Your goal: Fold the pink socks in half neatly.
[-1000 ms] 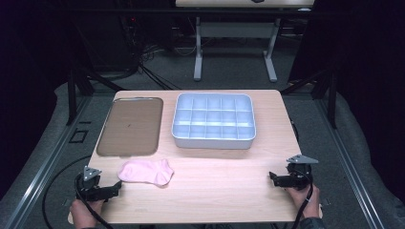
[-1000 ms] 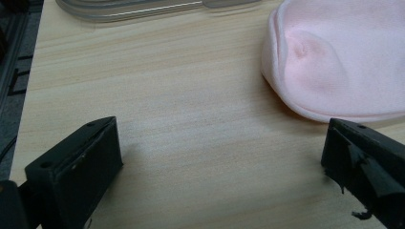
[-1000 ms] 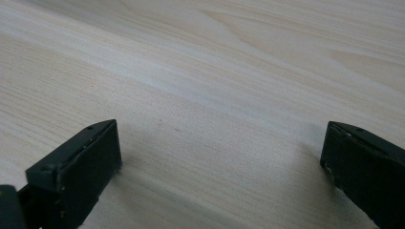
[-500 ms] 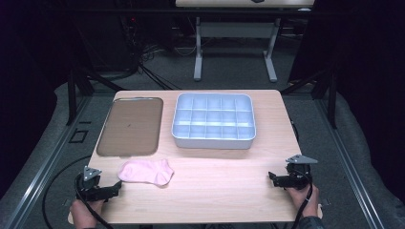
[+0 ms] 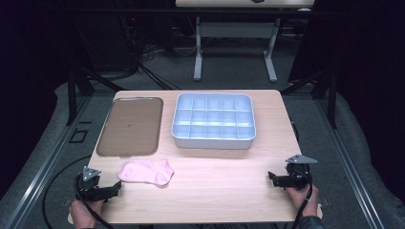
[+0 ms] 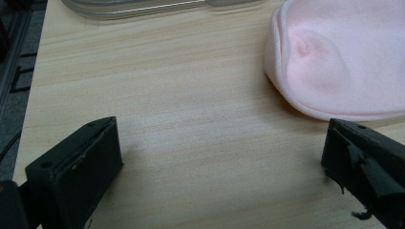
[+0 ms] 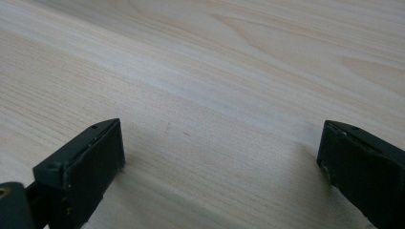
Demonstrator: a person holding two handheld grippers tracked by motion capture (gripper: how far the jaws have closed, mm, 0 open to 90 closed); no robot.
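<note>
From the high view, one wooden table (image 5: 224, 191) carries three things: one pink sock (image 5: 145, 171), one brown tray (image 5: 130, 126) and one grey divided box (image 5: 213, 121). The sock lies flat near the table's front left corner, just in front of the tray's front edge and apart from it. The tray lies along the left edge, toward the back. The box stands beside it at the back middle, its inside split into sixteen compartments, four rows of four. Two grippers rest at the front edge. The left gripper (image 5: 114, 189) sits at the front left corner, just beside the sock's near end, held by one hand (image 5: 85, 212). The right gripper (image 5: 271, 178) sits near the front right corner, well apart from the sock, held by the other hand (image 5: 303, 199).

In the left gripper view, the left gripper (image 6: 222, 157) has its two black jaws spread wide over bare wood, with nothing between them. The sock (image 6: 344, 62) lies ahead and toward the right jaw, its hemmed edge just beyond that jaw's tip; whether they touch I cannot tell. The tray's rim (image 6: 138, 7) runs along the top.

In the right gripper view, the right gripper (image 7: 219, 152) also has its two jaws wide apart, gripping nothing, with plain table (image 7: 215, 62) grain under and ahead of them.
</note>
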